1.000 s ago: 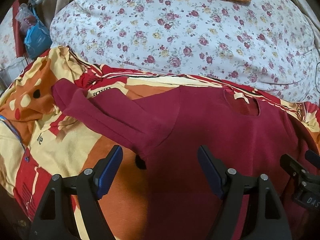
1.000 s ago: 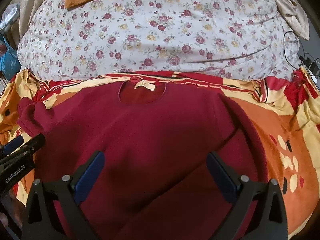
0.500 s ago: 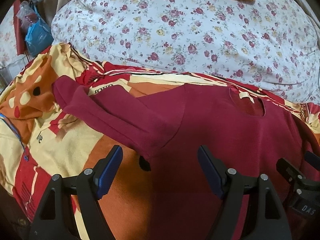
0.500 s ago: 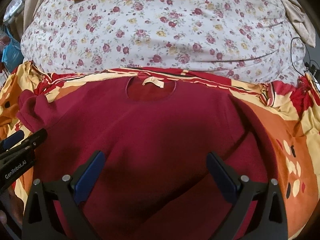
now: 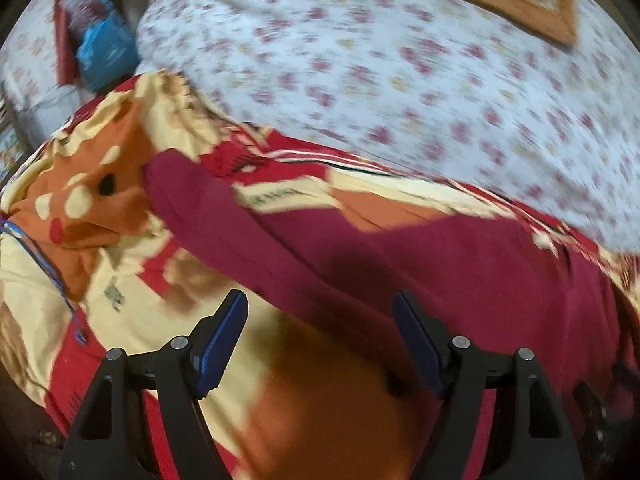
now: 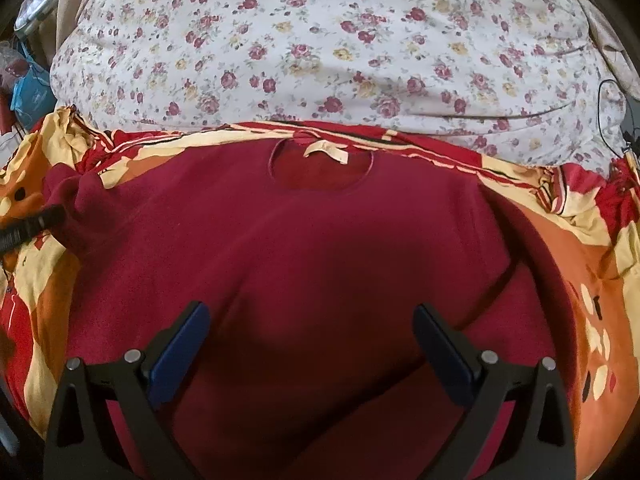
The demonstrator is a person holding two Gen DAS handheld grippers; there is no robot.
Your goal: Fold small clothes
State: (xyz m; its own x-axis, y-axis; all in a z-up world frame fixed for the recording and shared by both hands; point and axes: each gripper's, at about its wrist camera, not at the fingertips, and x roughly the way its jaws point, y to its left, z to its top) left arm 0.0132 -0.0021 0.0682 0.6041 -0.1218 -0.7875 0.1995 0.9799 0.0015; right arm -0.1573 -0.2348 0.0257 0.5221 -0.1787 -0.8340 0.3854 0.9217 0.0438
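Two grippers, left gripper (image 5: 318,344) and right gripper (image 6: 312,354), hover wide and empty over a maroon top (image 6: 312,248) spread flat on the bed (image 6: 560,240), neckline away, ready for folding.

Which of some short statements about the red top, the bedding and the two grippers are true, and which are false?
1. The dark red top lies spread on the orange patterned blanket. True.
2. The right gripper is shut on the top. False: its fingers stand open above the cloth.
3. A pale label shows inside the neckline. True.
4. The left gripper holds the sleeve. False: it is open and holds nothing.
5. The floral quilt covers the top. False: it lies beyond it.
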